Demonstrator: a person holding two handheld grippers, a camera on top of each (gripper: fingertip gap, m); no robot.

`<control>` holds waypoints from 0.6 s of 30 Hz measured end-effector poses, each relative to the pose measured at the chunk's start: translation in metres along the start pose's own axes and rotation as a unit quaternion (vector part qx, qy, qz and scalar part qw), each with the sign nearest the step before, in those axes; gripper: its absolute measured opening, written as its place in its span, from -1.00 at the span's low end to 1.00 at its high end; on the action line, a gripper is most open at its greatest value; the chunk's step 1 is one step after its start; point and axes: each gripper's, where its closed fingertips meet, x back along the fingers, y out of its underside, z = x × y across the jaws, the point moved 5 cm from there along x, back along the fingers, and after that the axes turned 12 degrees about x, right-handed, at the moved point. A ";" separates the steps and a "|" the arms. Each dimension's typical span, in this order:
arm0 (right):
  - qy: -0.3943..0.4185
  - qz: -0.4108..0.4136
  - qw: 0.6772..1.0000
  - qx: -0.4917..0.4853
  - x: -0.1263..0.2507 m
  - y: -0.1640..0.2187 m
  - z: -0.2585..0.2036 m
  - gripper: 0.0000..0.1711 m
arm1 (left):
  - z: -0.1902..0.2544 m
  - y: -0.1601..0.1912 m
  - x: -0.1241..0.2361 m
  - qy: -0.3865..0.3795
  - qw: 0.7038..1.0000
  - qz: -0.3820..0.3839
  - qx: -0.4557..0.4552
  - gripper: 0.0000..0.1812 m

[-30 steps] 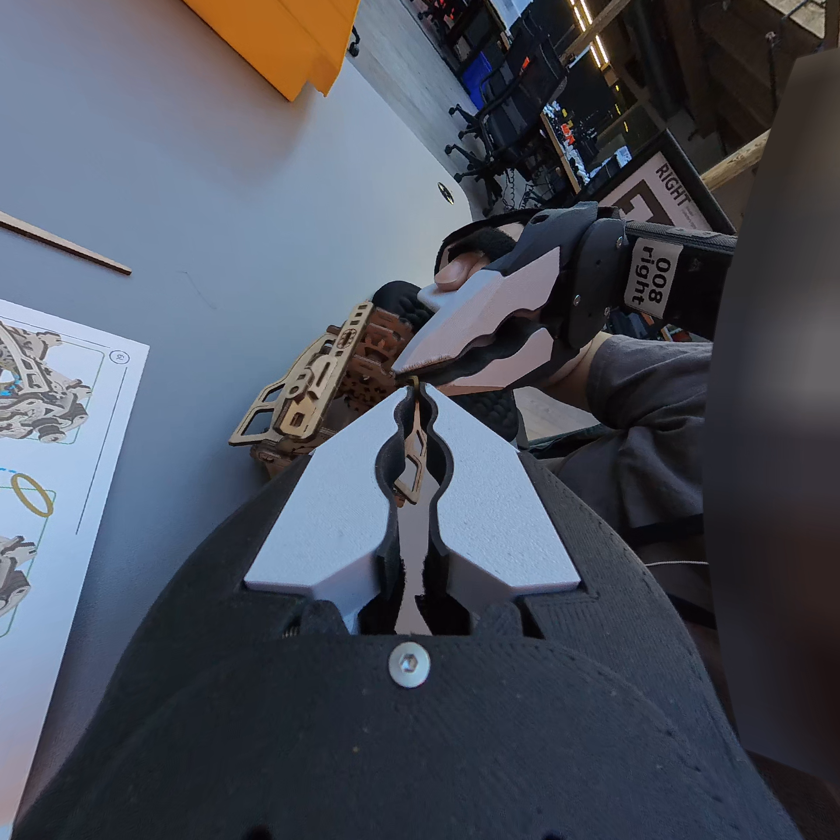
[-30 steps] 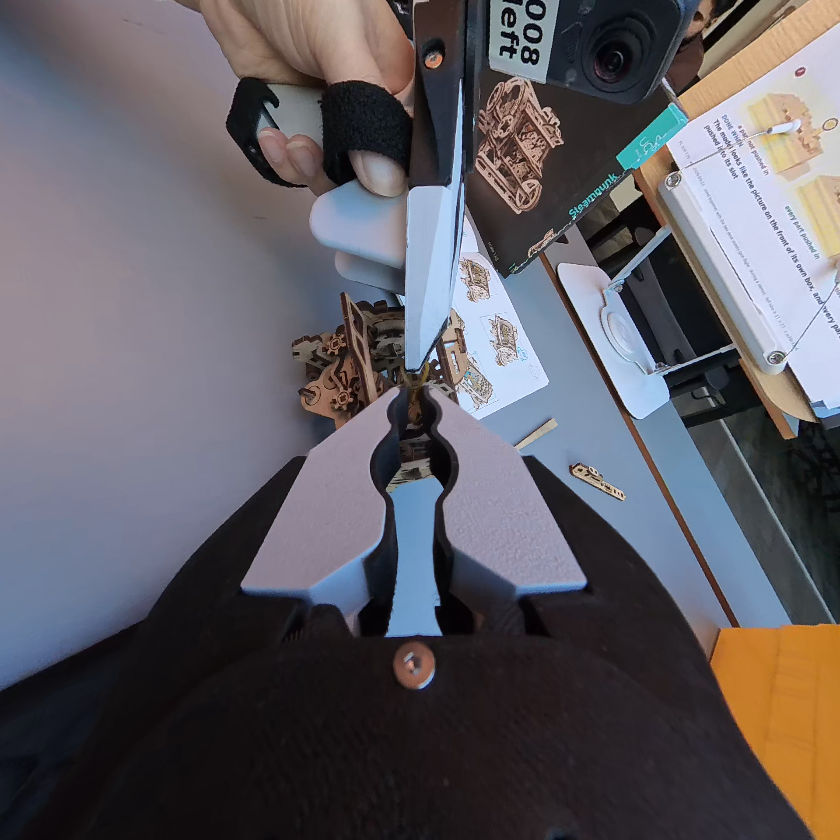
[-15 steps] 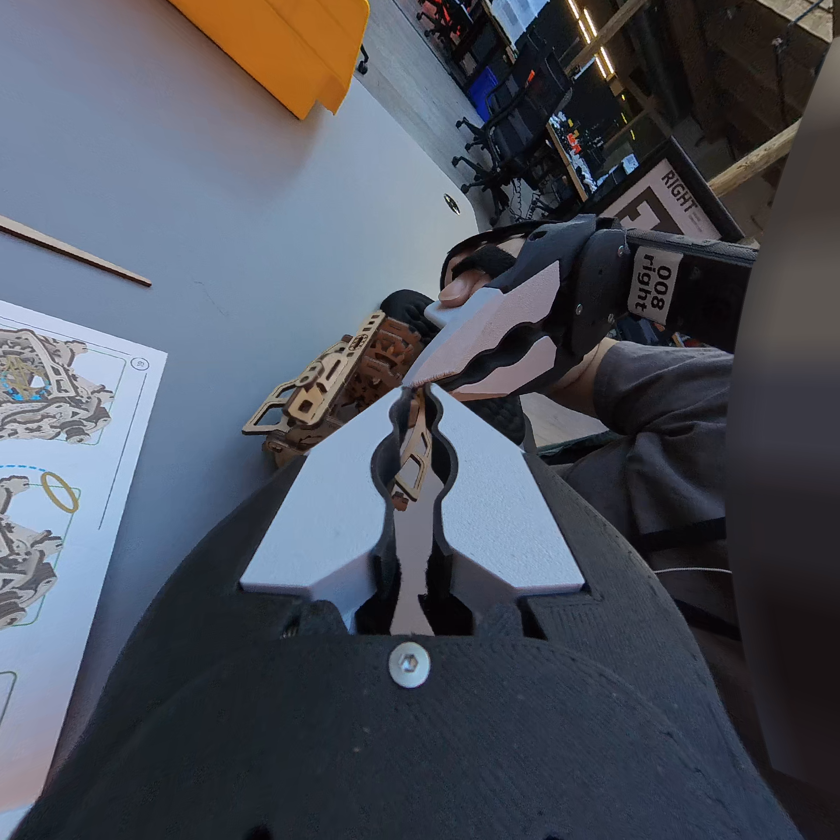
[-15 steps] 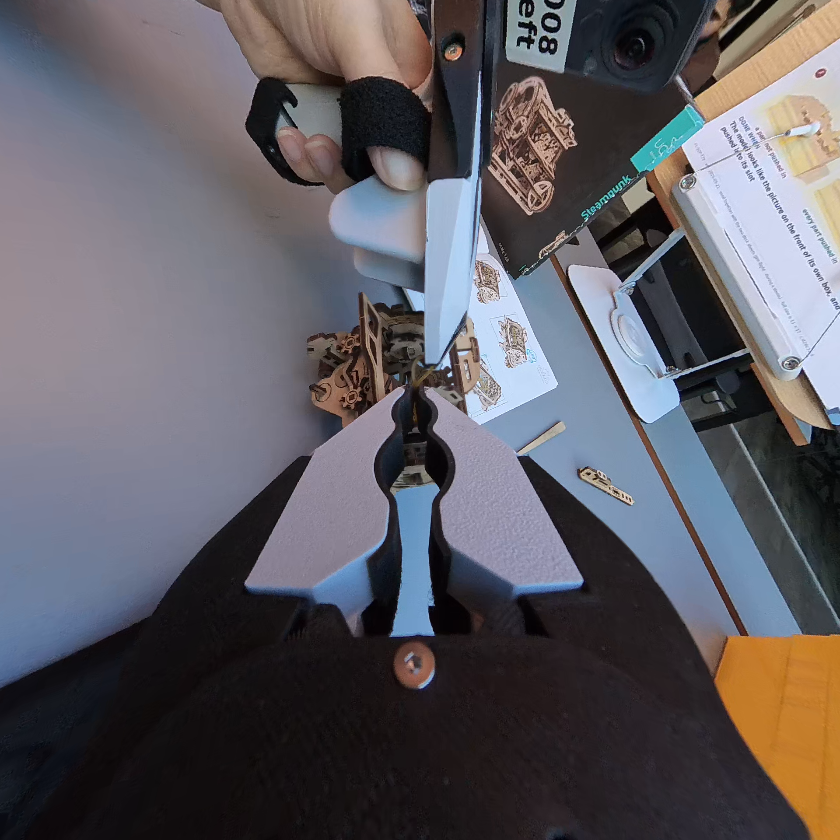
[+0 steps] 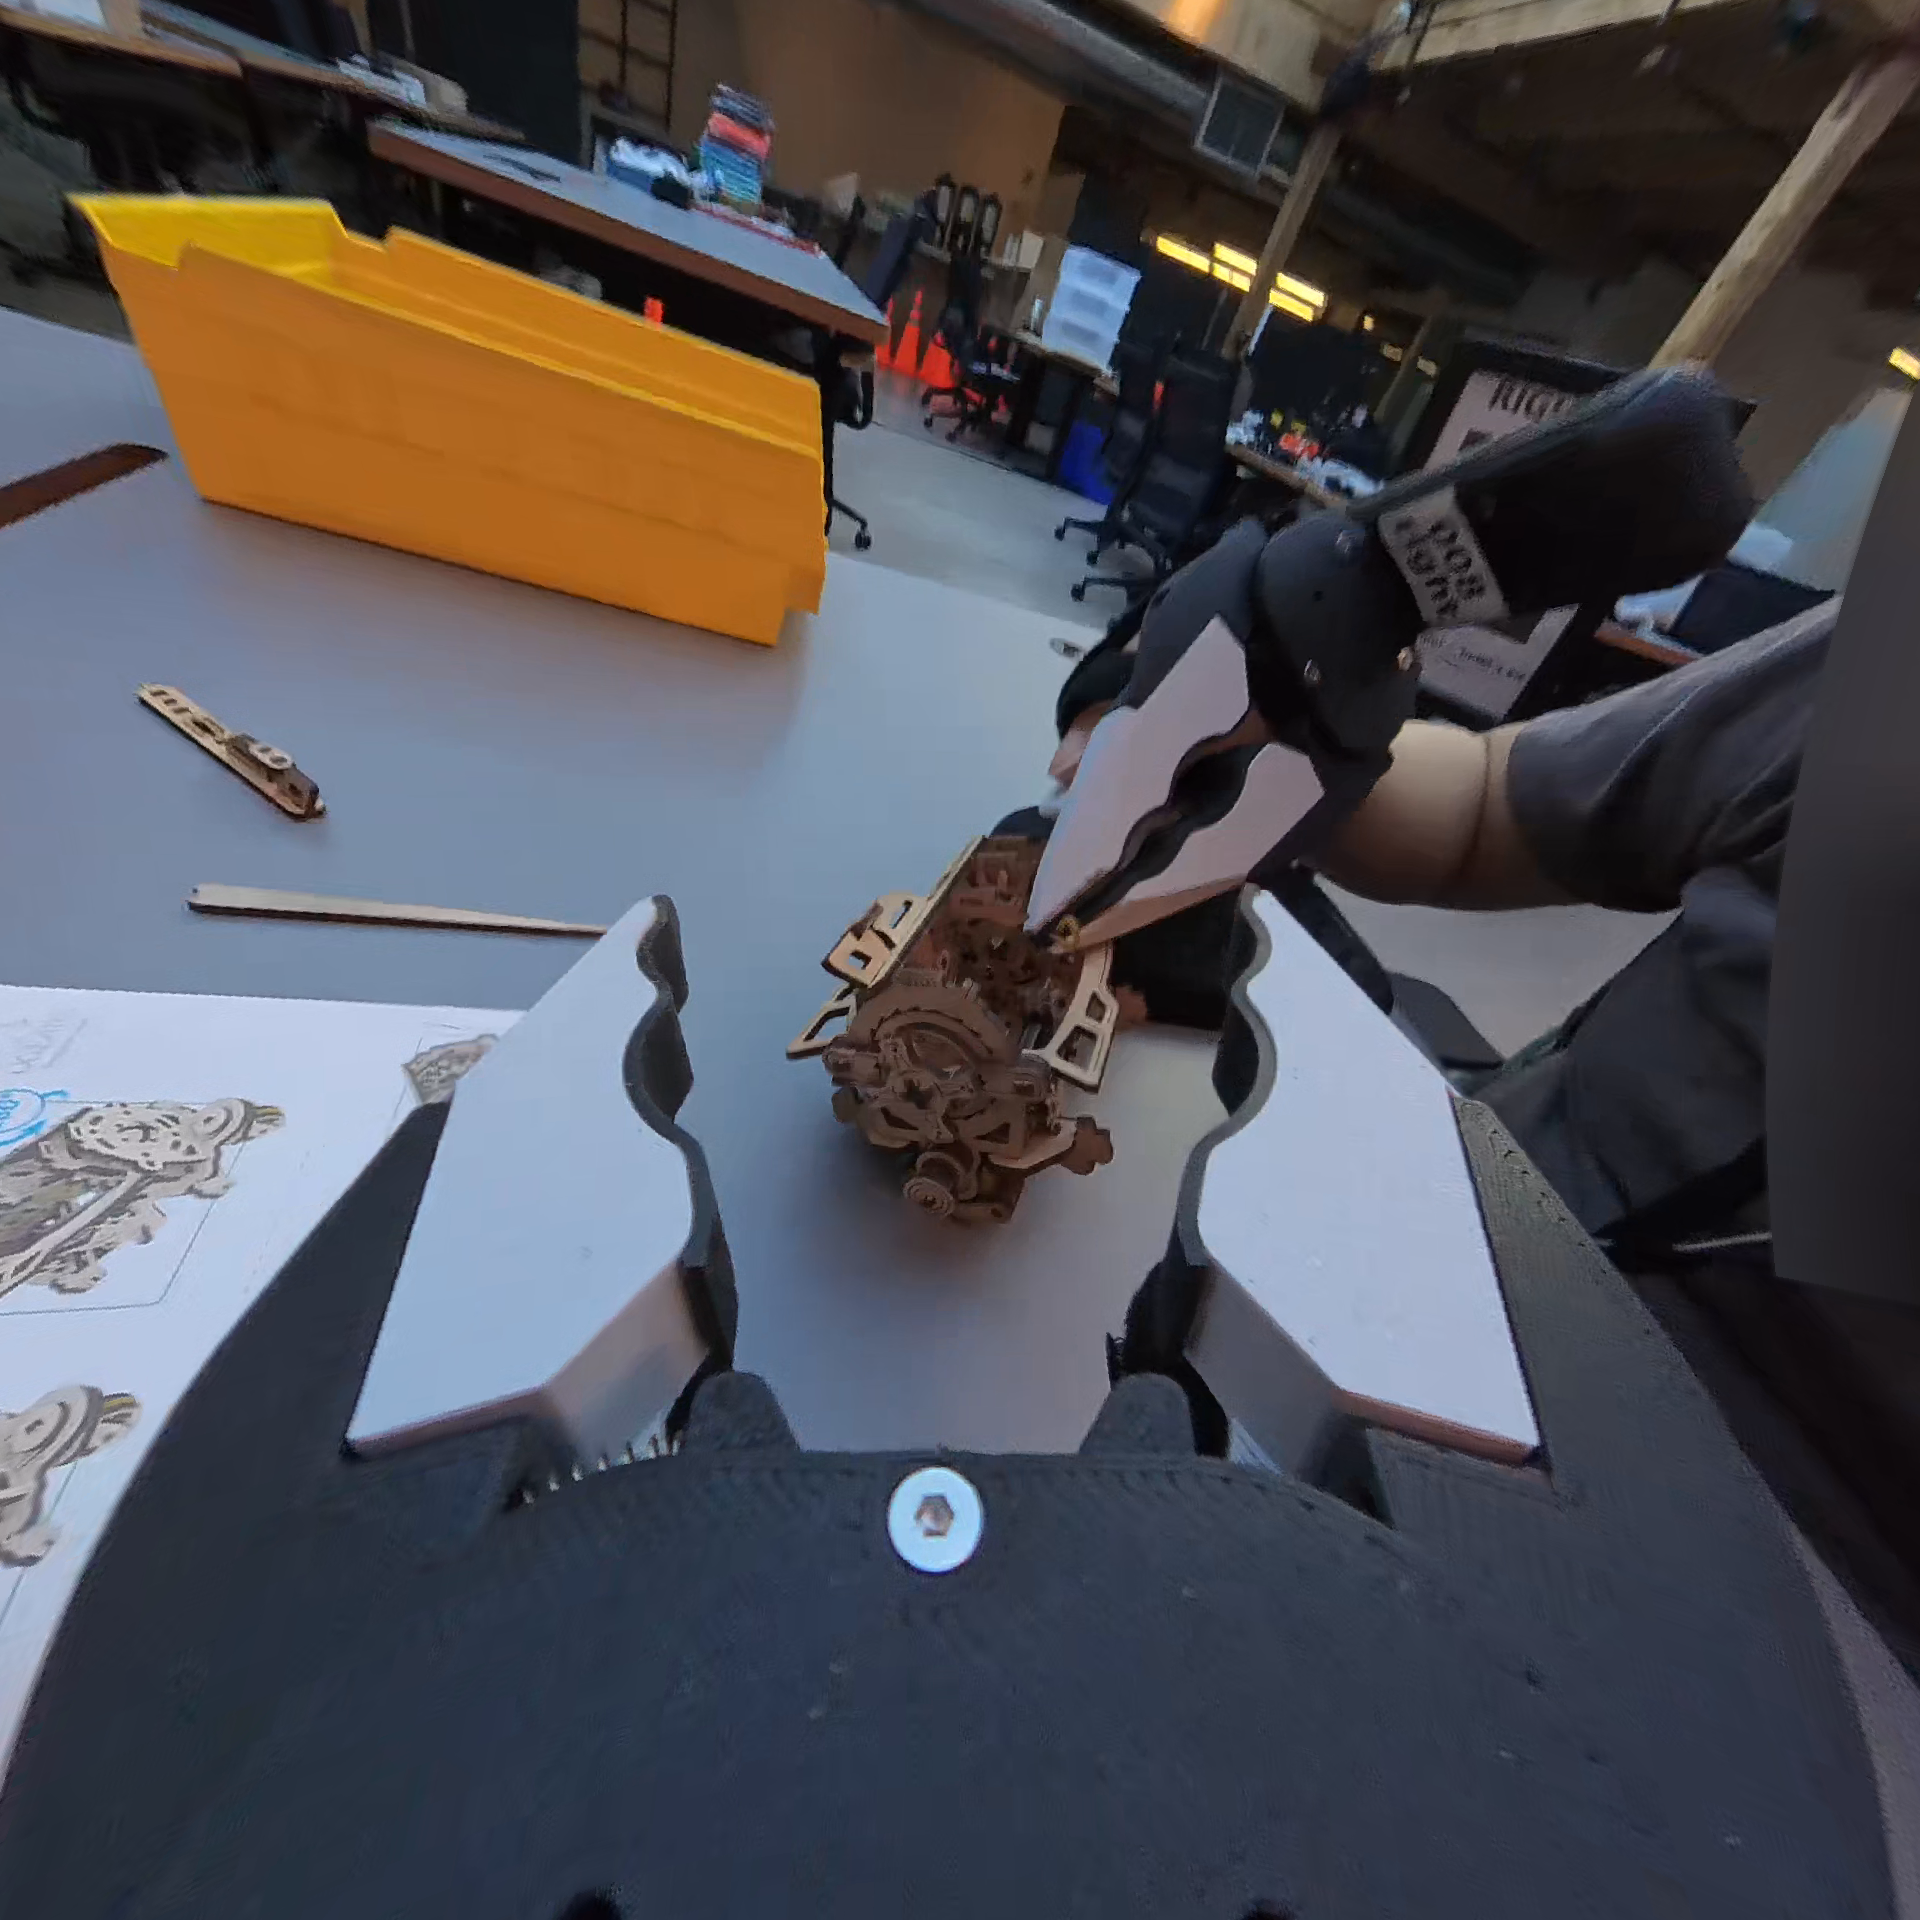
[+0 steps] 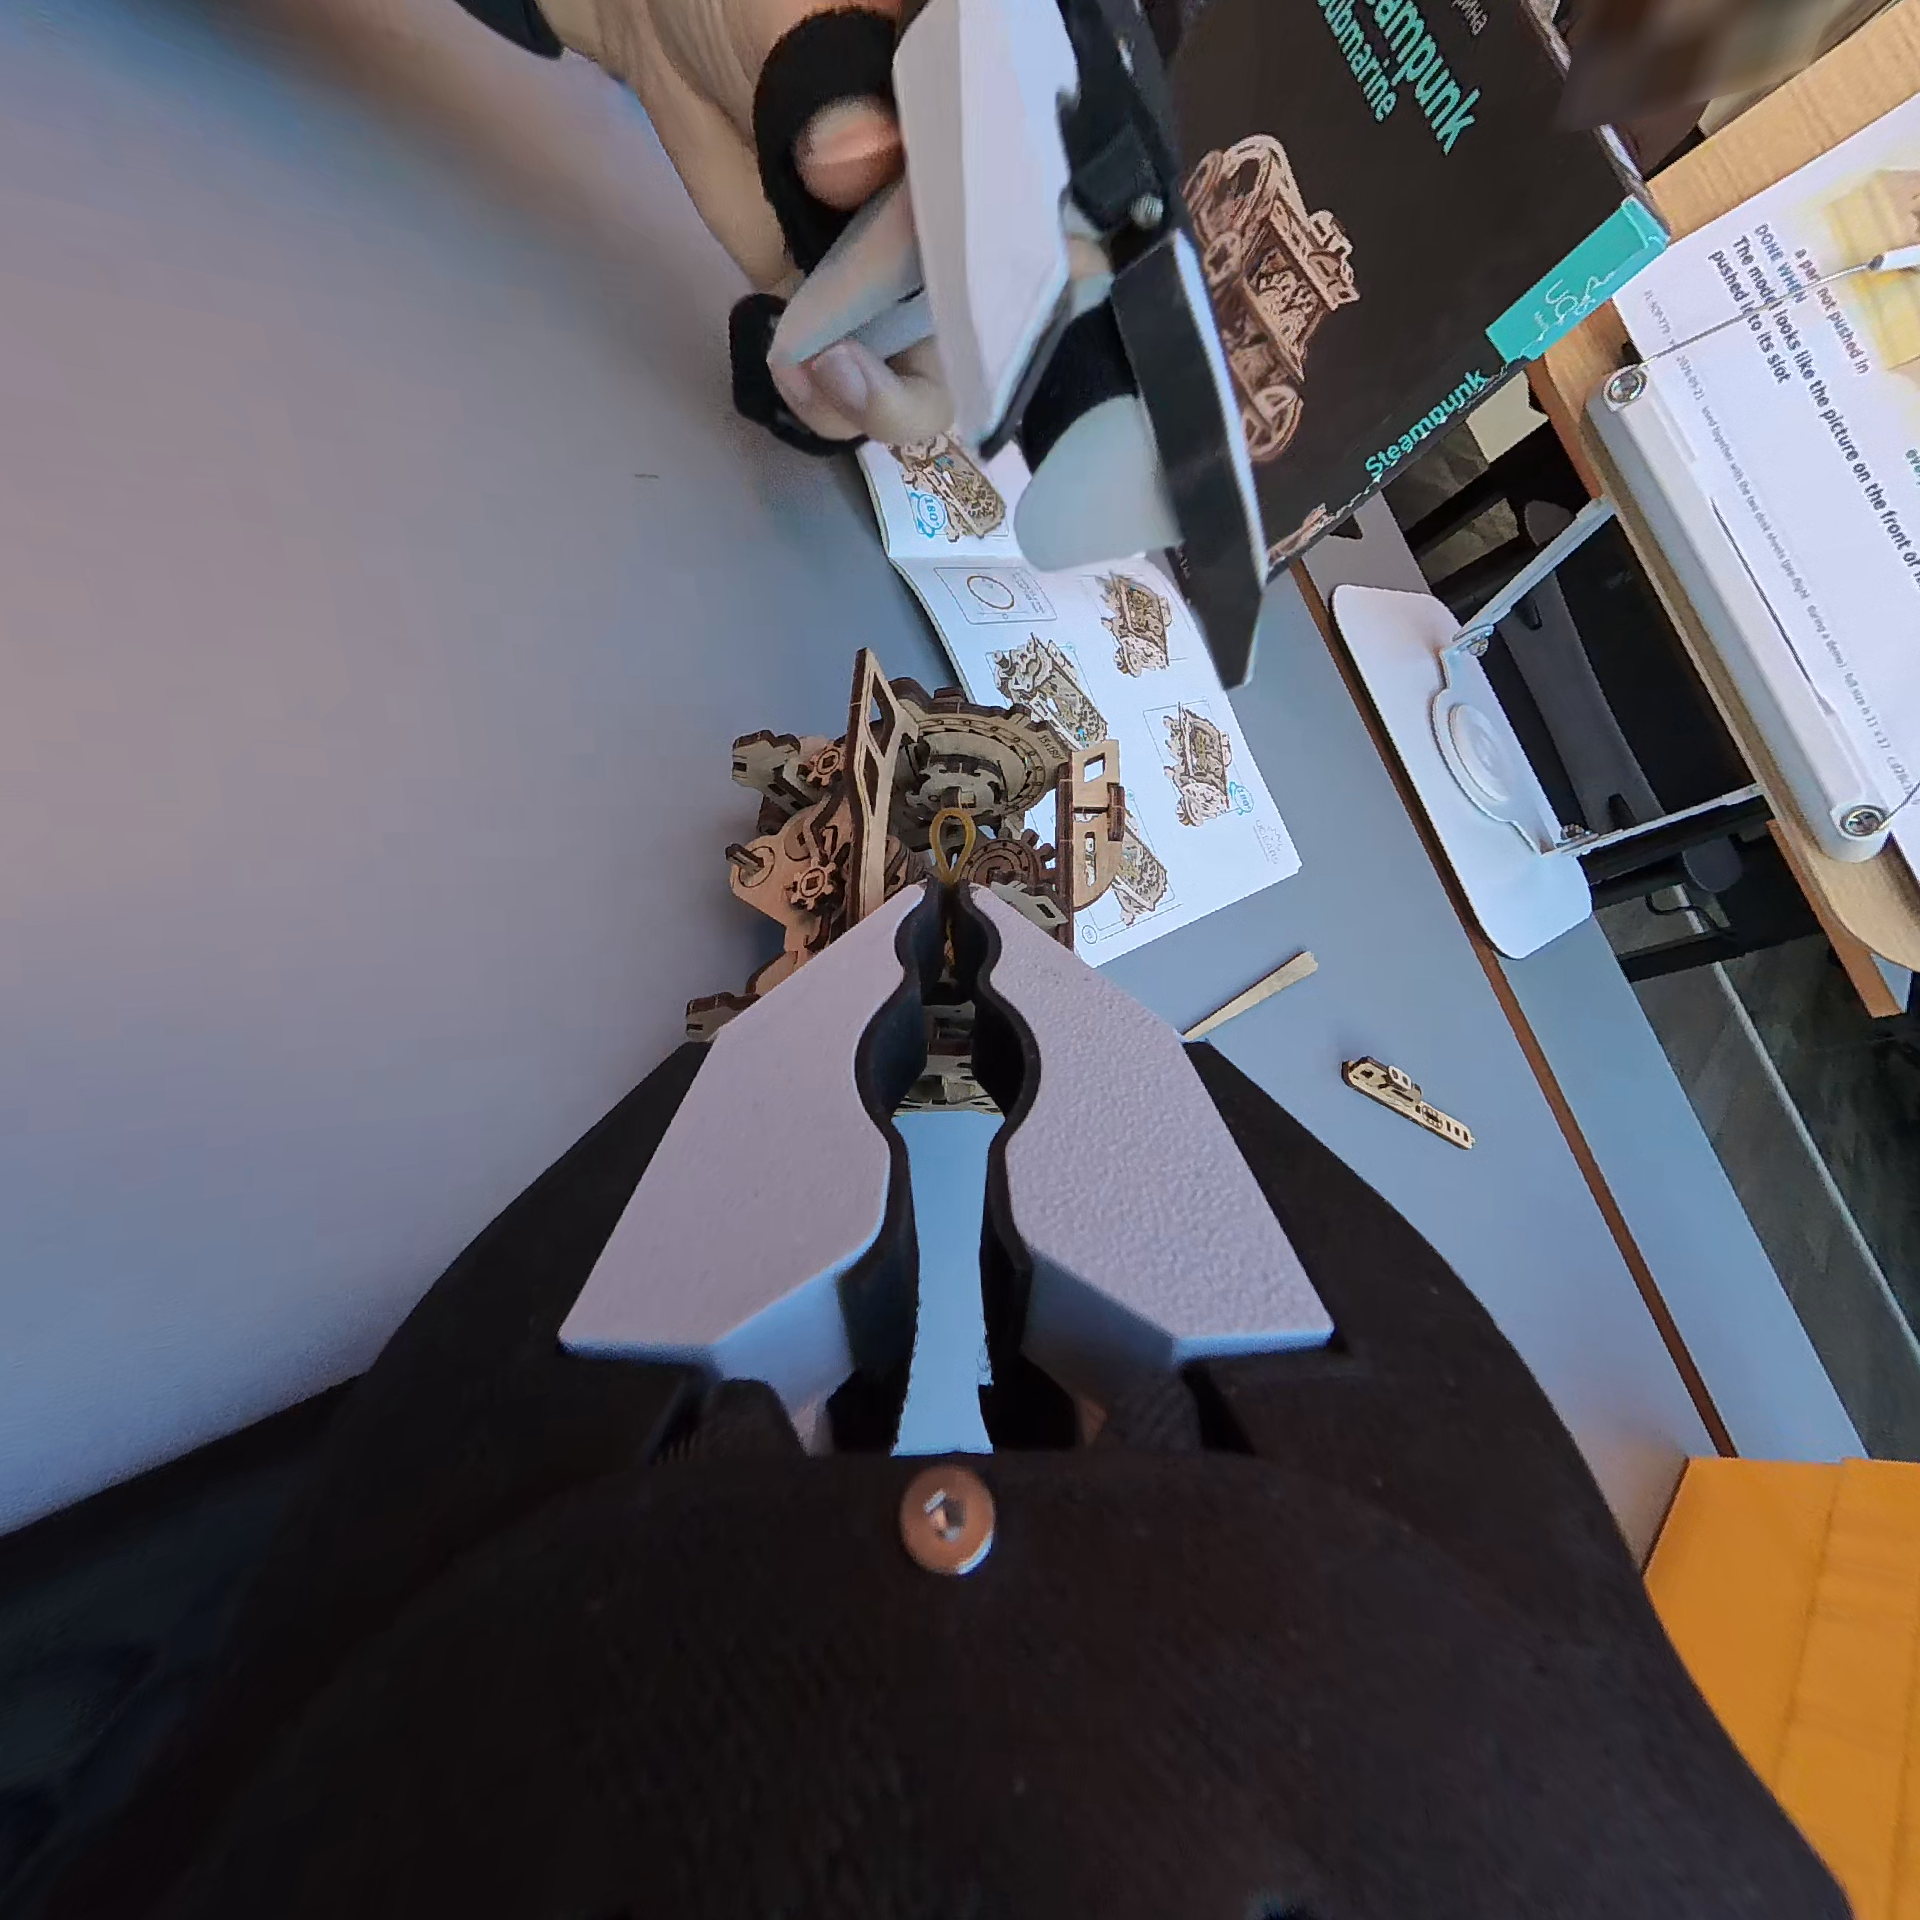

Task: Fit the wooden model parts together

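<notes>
The partly built wooden model [image 5: 951, 1060] stands on the grey table [image 5: 623, 727], and also shows in the right wrist view [image 6: 894, 790]. My left gripper [image 5: 954, 904] is open wide and empty, with the model between and beyond its fingers. It also shows at the top of the right wrist view [image 6: 1117, 520], raised above the model. My right gripper [image 6: 951, 896] is shut on a small yellow elastic loop [image 6: 951, 844] at the model's top. In the left wrist view the right gripper [image 5: 1051, 928] touches the model's upper right side.
A yellow bin [image 5: 468, 436] stands at the far left. A thin wooden stick [image 5: 395, 912] and a small flat wooden part [image 5: 234, 748] lie on the table. The instruction booklet [image 6: 1101, 727] lies beside the model. The dark model box [image 6: 1351, 208] and a white stand [image 6: 1475, 769] are beyond it. Left tips to right tips: about 6 cm.
My left gripper has opened, let go of the thin wooden piece and drawn back from the model. My right gripper stays shut at the model's top, the yellow loop now showing.
</notes>
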 end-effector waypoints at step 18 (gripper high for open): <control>-0.015 0.012 1.000 -0.015 -0.002 0.000 0.000 -1.00 | -0.004 0.031 -0.023 0.025 0.992 -0.108 -0.061 0.16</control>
